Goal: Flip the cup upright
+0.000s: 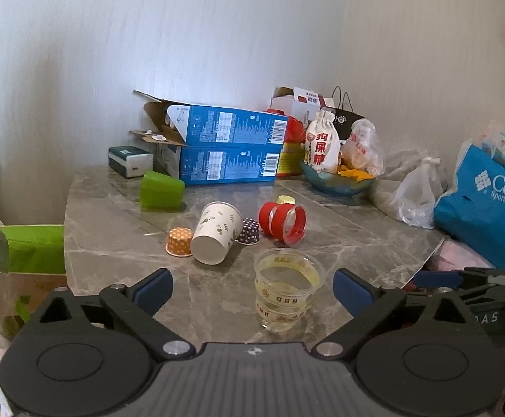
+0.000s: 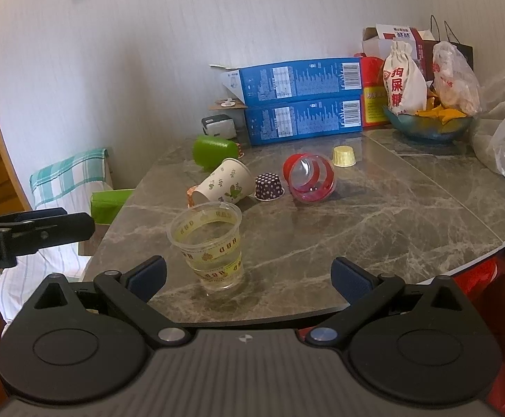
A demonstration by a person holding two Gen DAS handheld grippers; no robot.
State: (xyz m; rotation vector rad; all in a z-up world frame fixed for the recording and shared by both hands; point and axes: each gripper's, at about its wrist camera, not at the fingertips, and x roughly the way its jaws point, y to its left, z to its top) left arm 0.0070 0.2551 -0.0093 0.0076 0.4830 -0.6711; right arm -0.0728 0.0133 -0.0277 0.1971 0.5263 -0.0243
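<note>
A clear plastic cup (image 1: pixel 285 288) with yellow bands stands upright near the table's front edge, also in the right wrist view (image 2: pixel 210 246). A white paper cup (image 1: pixel 216 232) with leaf prints lies on its side behind it (image 2: pixel 226 184). A red-banded clear cup (image 1: pixel 283 222) lies on its side (image 2: pixel 309 179). A green cup (image 1: pixel 160 189) lies on its side further back (image 2: pixel 214 151). My left gripper (image 1: pixel 252 290) is open, its jaws either side of the upright cup without touching it. My right gripper (image 2: pixel 249 279) is open and empty, just right of that cup.
Small baking cups lie around: orange (image 1: pixel 179 241), dark dotted (image 1: pixel 249 231), yellow (image 2: pixel 344 156). Two blue boxes (image 1: pixel 228 149) are stacked at the back by the wall. A bowl of snacks (image 2: pixel 426 123), plastic bags (image 1: pixel 415 194) and a blue bag (image 1: pixel 485 205) crowd the right side.
</note>
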